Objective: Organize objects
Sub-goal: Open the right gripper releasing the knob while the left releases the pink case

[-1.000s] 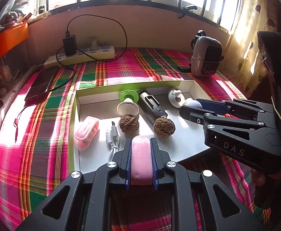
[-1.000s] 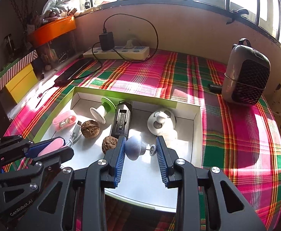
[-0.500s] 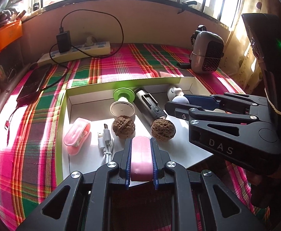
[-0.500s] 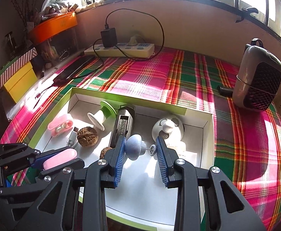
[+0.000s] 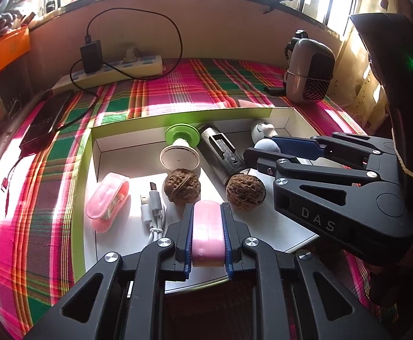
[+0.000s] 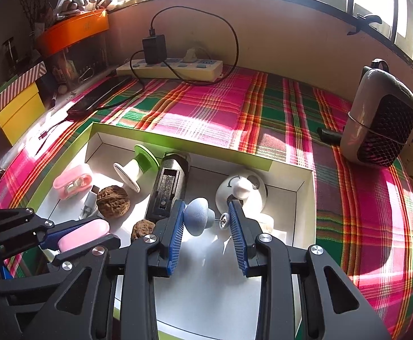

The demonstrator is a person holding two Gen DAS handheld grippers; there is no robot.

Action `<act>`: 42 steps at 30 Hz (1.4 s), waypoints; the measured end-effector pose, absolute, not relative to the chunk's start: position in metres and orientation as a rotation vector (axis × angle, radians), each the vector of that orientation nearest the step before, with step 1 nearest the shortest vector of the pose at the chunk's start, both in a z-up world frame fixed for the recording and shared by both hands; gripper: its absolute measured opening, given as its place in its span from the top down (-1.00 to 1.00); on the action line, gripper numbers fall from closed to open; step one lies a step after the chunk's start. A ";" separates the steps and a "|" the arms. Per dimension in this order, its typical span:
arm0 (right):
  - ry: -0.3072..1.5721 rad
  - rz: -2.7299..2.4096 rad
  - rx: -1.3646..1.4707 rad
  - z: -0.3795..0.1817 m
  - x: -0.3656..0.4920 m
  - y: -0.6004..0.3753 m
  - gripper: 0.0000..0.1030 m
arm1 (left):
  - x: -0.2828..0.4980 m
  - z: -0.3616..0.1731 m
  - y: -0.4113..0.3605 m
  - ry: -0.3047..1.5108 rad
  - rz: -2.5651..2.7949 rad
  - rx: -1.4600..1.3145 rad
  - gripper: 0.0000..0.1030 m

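A white box with a green rim [image 5: 127, 126] [image 6: 178, 138] sits on the plaid cloth. It holds two walnuts [image 5: 181, 182] [image 6: 113, 203], a black cylinder [image 5: 222, 153] [image 6: 169, 187], a green-and-white spool [image 5: 180, 147], a pink clip [image 5: 107, 201], a white cable [image 5: 153, 212] and a white round piece [image 6: 241, 191]. My left gripper [image 5: 207, 212] is shut on a pink oblong case [image 5: 207, 232] over the box's near edge. My right gripper [image 6: 207, 222] holds a blue-grey mushroom-shaped piece [image 6: 198, 219] with a thin pin between its blue pads, above the box floor.
A grey mini heater [image 6: 382, 119] stands at the back right. A power strip with a black charger [image 6: 172, 66] and a dark phone [image 6: 98, 96] lie at the back left. Orange and yellow boxes [image 6: 19, 107] stand at the far left.
Both grippers have moved a little forward over the box with their loads still held. The box contents have not moved.
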State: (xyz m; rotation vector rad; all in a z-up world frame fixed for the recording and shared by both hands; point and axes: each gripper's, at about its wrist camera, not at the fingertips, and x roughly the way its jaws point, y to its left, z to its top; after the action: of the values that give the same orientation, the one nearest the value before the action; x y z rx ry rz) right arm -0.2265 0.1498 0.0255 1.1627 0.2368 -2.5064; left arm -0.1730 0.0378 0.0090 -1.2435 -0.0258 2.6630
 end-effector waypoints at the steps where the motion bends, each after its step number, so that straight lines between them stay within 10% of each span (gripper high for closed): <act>1: 0.237 -2.506 1.162 0.024 -0.227 0.150 0.35 | -0.174 0.009 0.038 -0.025 2.662 -1.244 0.69; 42: 0.229 -2.538 1.165 0.020 -0.228 0.148 0.09 | -0.177 0.006 0.033 -0.047 2.666 -1.263 0.45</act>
State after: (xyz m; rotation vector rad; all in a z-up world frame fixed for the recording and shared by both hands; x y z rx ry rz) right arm -0.2283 0.1484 0.0200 1.1654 0.2289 -2.5375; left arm -0.1774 0.0329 0.0063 -1.2626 -0.0474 2.6661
